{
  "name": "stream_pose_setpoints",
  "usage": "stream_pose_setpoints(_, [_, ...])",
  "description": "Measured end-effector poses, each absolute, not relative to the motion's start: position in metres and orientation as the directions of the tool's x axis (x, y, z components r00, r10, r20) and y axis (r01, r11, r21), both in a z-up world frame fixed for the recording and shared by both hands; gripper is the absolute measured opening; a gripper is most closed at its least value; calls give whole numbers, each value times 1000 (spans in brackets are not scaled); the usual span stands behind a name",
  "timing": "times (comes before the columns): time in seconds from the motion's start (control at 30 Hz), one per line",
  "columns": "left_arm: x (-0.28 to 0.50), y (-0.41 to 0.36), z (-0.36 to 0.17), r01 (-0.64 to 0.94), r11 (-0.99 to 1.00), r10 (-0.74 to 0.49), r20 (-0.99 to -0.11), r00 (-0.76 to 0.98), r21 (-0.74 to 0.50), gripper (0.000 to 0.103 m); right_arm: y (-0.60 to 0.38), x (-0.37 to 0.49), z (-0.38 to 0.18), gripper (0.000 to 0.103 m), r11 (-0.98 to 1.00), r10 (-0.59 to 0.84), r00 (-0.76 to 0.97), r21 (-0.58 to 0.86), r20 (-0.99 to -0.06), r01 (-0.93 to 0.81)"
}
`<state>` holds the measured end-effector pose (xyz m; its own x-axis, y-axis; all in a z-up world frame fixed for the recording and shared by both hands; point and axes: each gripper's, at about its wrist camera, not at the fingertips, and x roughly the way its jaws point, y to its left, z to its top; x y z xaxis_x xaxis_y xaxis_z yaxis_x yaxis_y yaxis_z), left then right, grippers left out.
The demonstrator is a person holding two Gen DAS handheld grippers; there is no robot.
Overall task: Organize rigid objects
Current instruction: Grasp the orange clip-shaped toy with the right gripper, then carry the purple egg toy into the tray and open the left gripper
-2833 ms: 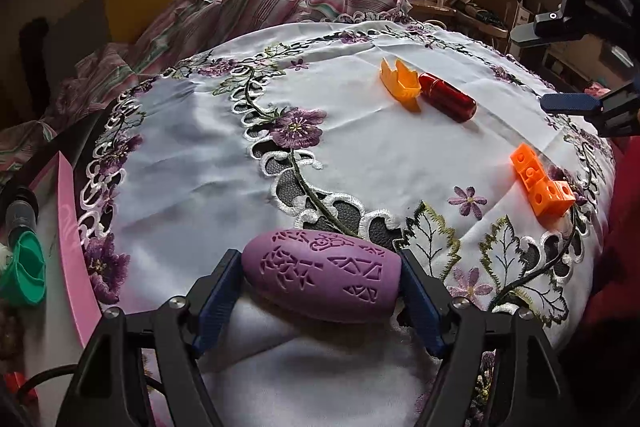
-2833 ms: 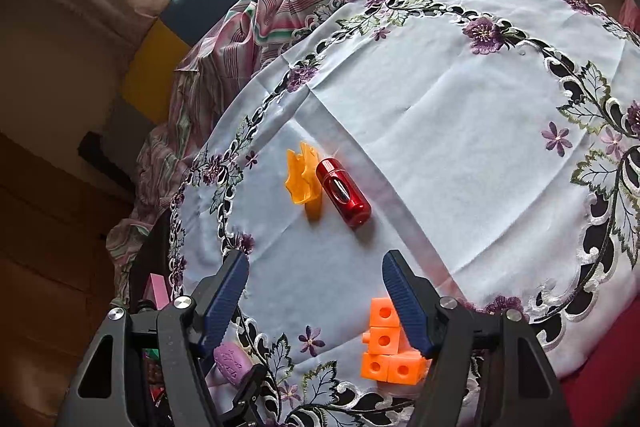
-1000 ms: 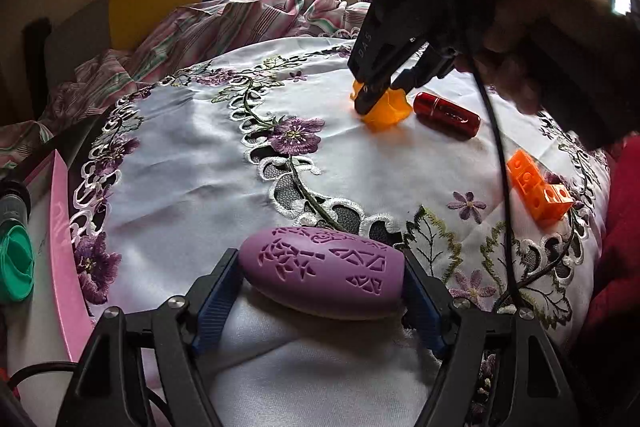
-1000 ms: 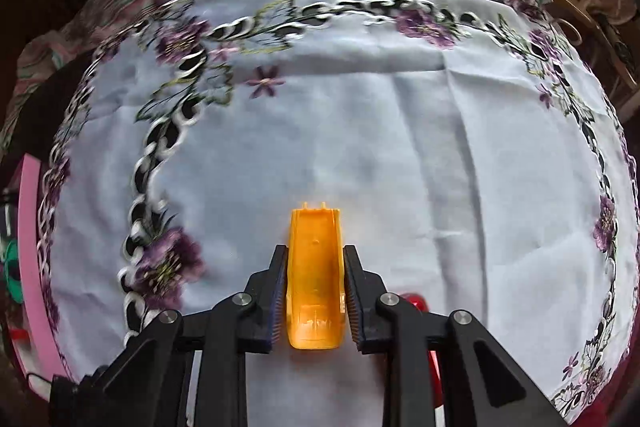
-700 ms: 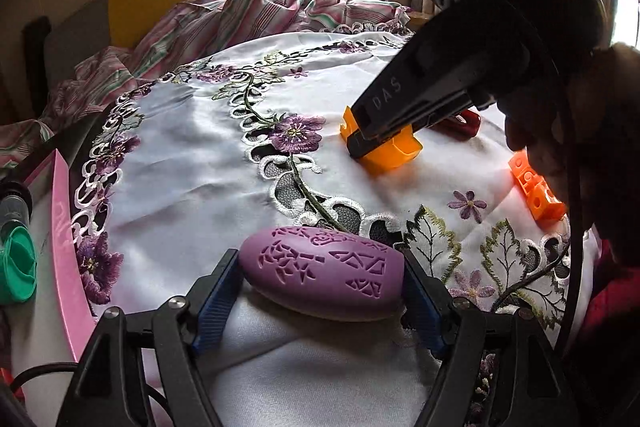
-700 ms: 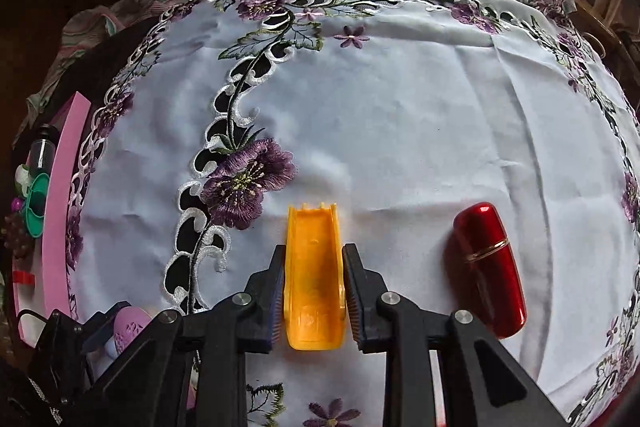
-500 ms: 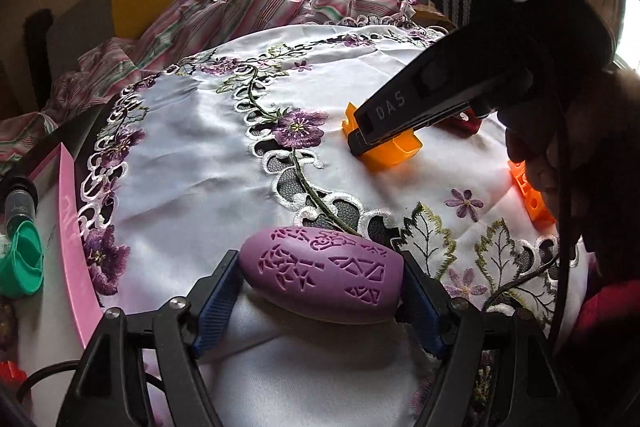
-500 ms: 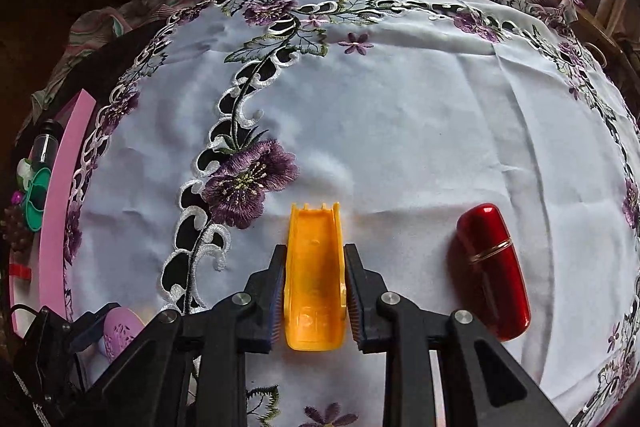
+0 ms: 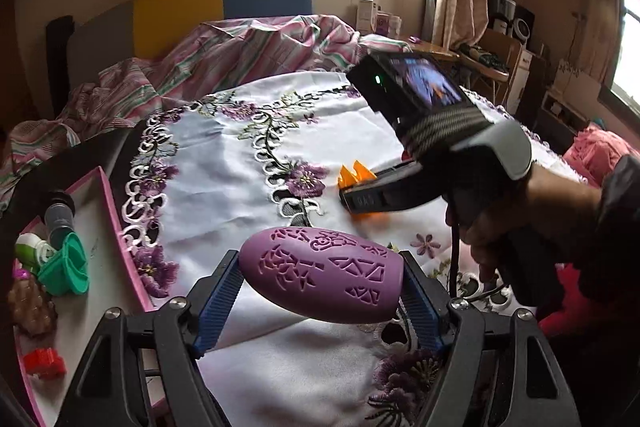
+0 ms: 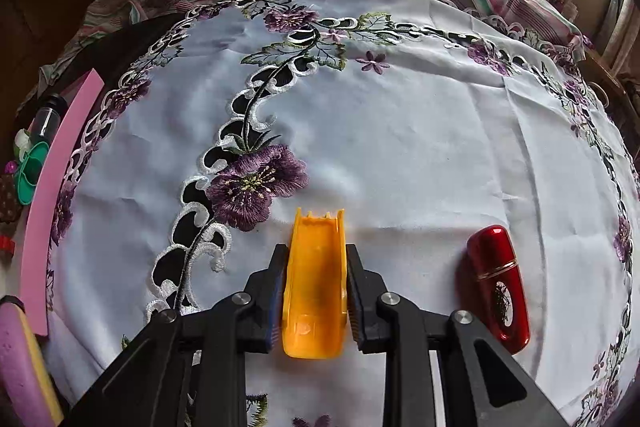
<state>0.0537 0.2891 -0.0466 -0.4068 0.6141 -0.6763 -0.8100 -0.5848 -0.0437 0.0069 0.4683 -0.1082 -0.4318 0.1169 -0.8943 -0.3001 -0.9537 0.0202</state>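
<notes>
The left gripper pinches a purple oval object crosswise between its blue pads, one pad pressed on each end; the underside of the object is hidden, so whether it clears the cloth cannot be told. The right gripper is clamped on a yellow scoop-shaped piece, its pads flat against both long sides, the toothed front end projecting past the fingertips toward a large embroidered purple flower. In the left wrist view, the right gripper's body covers most of that piece, leaving only two orange points and a sliver below visible, and a hand grips the handle. A red capsule-shaped object lies on the cloth just right of the right gripper, apart from it, with its near end close to the frame's lower edge. The white embroidered tablecloth lies bare beyond both grippers out to its scalloped far border. Along the left edge sits a pink-rimmed tray holding a green cup-like item, a dark-capped bottle, a small red piece and a brown item that is hard to make out; the tray's near end is cut off by the frame. Past the far border lies striped bedding.
</notes>
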Motion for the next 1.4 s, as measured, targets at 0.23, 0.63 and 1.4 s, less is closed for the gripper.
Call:
stream_pose_setpoints(0.23, [47,264,-26,-768,-635,614,-658,-436,-83,76,464,7,-108,26,-958,141,-434,-13,-890,-286])
stream_pose_setpoints(0.63, [27,226,-27,-687,-719,560,-671,-486,-103,77,459,6,-109,26,-962,170,-436,-53,-884,-269])
stream_pose_setpoints(1.4, [-33,89,-62,-413,-889,405,-761,-507,-198,76,454,4,-108,26,-963,197,-427,-91,-883,-255])
